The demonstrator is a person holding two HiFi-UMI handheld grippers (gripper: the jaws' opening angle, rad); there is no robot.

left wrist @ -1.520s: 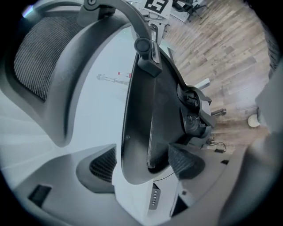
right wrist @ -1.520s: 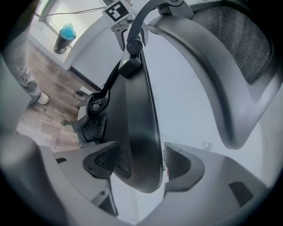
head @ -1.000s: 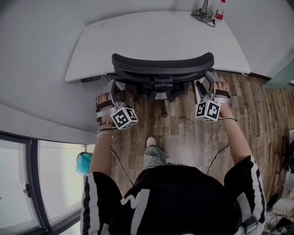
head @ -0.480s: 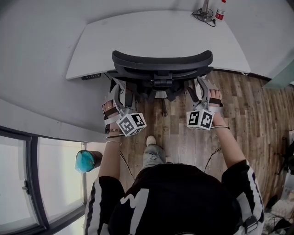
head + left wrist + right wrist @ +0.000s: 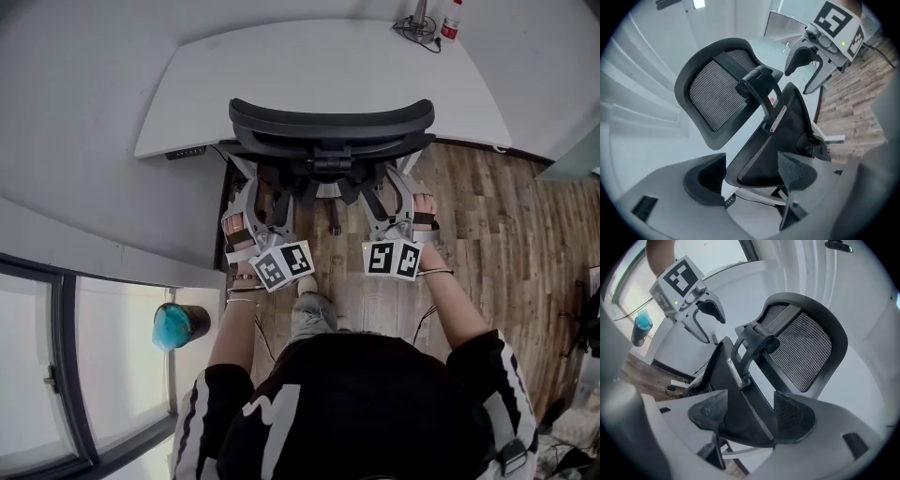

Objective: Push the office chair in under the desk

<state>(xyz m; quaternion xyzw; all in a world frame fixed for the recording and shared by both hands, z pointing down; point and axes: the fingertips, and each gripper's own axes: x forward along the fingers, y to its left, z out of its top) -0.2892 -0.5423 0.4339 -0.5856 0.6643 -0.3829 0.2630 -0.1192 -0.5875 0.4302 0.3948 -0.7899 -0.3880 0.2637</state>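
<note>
office chair [image 5: 333,127] stands at the white table [image 5: 309,66], seat partly under it, backrest toward the person, base on the wood floor [image 5: 487,216]. left gripper [image 5: 751,174] and right gripper [image 5: 746,411] sit low behind the backrest, one per side. both jaws wide, backrest edge between them, contact unclear

The person wears a black top [image 5: 366,403] with white-striped sleeves [image 5: 199,405], grey trousers [image 5: 314,321] and left-wrist bracelets [image 5: 244,293].
</note>
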